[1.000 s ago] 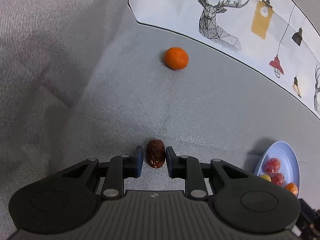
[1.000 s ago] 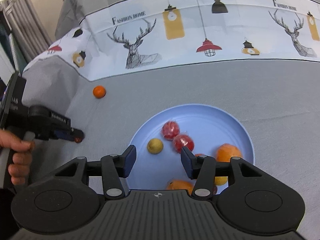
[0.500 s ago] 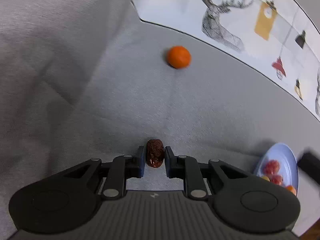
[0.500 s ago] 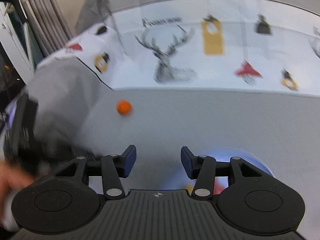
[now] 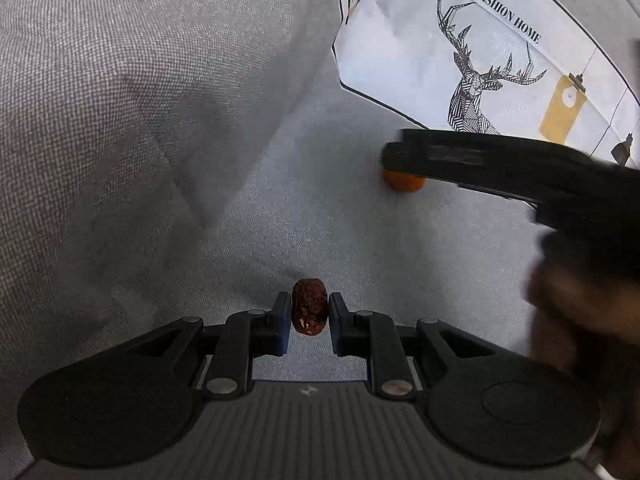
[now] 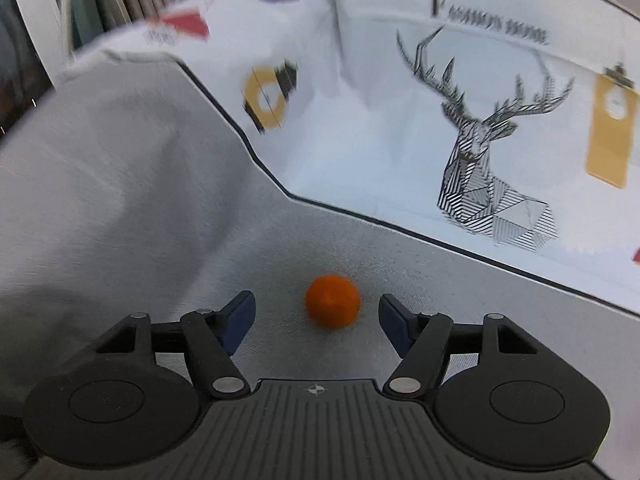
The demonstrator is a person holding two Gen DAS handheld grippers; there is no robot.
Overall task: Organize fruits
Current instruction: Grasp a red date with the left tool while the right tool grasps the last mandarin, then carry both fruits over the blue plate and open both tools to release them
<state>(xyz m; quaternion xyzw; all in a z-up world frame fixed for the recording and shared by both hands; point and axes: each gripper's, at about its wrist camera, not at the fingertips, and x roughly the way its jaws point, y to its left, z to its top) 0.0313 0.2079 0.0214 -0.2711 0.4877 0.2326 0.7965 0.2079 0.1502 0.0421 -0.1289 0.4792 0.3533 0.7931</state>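
Observation:
A wrinkled brown date (image 5: pixel 309 306) sits between the blue pads of my left gripper (image 5: pixel 308 312), which is shut on it just above the grey cloth. A small orange (image 6: pixel 332 300) lies on the cloth between the wide-set fingers of my right gripper (image 6: pixel 316 316); its jaws are opening and the pads stand clear of the fruit. In the left wrist view the right gripper's dark body crosses from the right and hides the top of the orange (image 5: pixel 402 182).
A grey cloth (image 5: pixel 360 248) covers the surface, with a raised fold (image 5: pixel 140 100) at the left. A white printed band with a deer and hanging lamps (image 6: pixel 480 152) runs behind the orange. A person's hand (image 5: pixel 580 320) holds the right gripper.
My right gripper has swept left from over the blue plate to the orange and its jaws have widened. The left gripper closed a little on the date and rose slightly.

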